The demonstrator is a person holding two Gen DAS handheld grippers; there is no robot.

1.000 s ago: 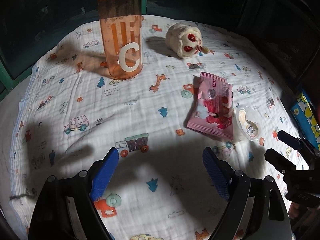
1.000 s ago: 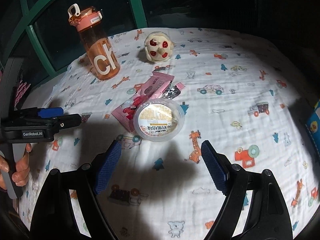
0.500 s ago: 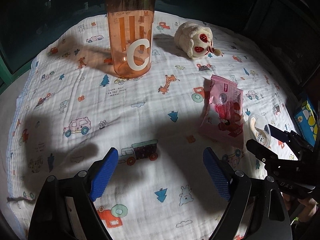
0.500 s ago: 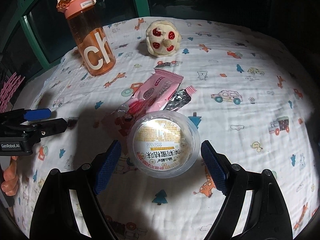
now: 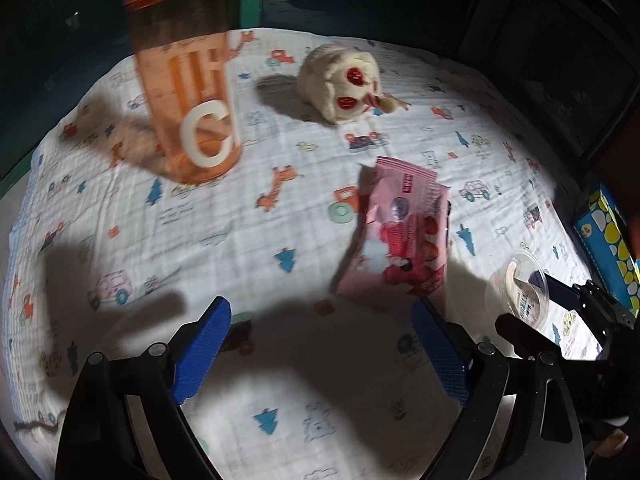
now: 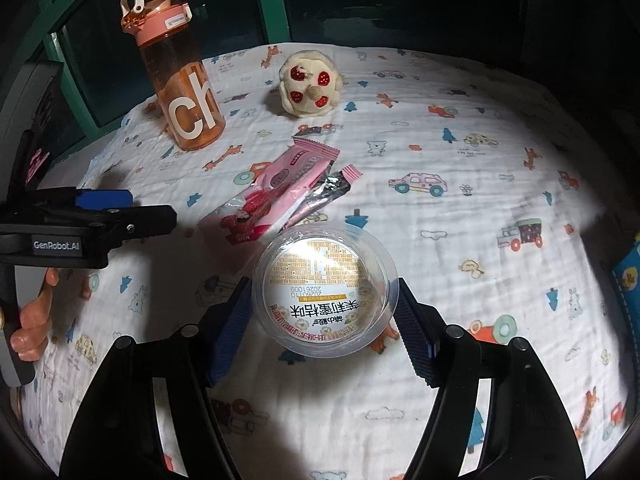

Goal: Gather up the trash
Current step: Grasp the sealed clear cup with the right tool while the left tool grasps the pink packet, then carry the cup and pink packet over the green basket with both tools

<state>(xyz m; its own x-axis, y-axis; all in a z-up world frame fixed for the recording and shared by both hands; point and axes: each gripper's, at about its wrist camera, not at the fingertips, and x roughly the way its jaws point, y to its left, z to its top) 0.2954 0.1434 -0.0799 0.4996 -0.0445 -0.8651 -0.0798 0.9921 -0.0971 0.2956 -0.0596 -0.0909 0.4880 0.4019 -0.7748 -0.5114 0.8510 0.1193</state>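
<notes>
Your right gripper [image 6: 324, 312] has just been closing around the clear plastic cup [image 6: 325, 290], and its blue pads now sit against the cup's rim on both sides; the cup lies on the printed cloth [image 6: 460, 128] with its yellow label facing up at you. Just beyond the cup lies the pink snack wrapper [image 6: 280, 196], with a dark foil wrapper [image 6: 328, 192] tucked beside it, both flat on the cloth. Farther back stand the orange water bottle [image 6: 180, 92] and the cream plush toy [image 6: 308, 86], well apart from the trash.

Your left gripper [image 5: 320, 344] has just been opening and stands wide with only cloth between its fingers. The pink wrapper sits just ahead of its right finger, untouched.

From the left wrist view you see the cup side-on at the far right edge, partly hidden by your right gripper's black fingers, and a blue patterned box [image 5: 608, 248] beside the cloth. The right wrist view alone shows the cup's label, the foil wrapper, the bottle's cap, and your fingers [image 6: 34, 320] on the left gripper's handle.
</notes>
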